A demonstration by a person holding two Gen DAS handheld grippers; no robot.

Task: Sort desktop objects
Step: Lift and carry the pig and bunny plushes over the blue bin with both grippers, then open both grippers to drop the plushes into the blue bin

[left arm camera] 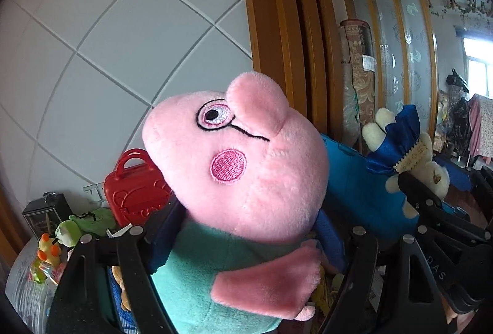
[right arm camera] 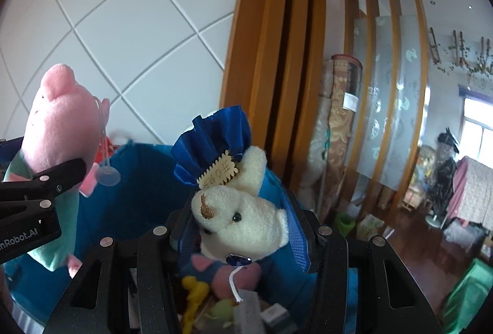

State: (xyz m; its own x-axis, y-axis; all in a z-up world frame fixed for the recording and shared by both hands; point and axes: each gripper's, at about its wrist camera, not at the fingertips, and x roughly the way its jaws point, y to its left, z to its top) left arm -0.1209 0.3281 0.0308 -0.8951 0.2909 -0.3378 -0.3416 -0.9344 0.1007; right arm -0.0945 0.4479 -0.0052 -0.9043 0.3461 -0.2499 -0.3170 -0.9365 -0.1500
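A pink pig plush (left arm camera: 246, 164) in a teal shirt fills the left wrist view, and my left gripper (left arm camera: 246, 241) is shut on its body. In the right wrist view a white bear plush (right arm camera: 246, 211) with a blue ruffled dress hangs head-down, with my right gripper (right arm camera: 243, 229) shut on it. Each gripper shows in the other's view: the right gripper (left arm camera: 440, 177) with the bear (left arm camera: 431, 177) at the right, the left gripper (right arm camera: 43, 155) with the pig (right arm camera: 61, 124) at the left. Both toys hang above a blue fabric bin (right arm camera: 138, 180). A suction cup (right arm camera: 107, 175) dangles from the pig.
The bin holds several small toys, among them a yellow one (right arm camera: 192, 294) and a pink and blue plush (right arm camera: 215, 269). A red toy suitcase (left arm camera: 135, 189) and green and orange toys (left arm camera: 49, 254) lie at the left. A wooden door frame (left arm camera: 277, 26) and rolled carpets (right arm camera: 339, 118) stand behind.
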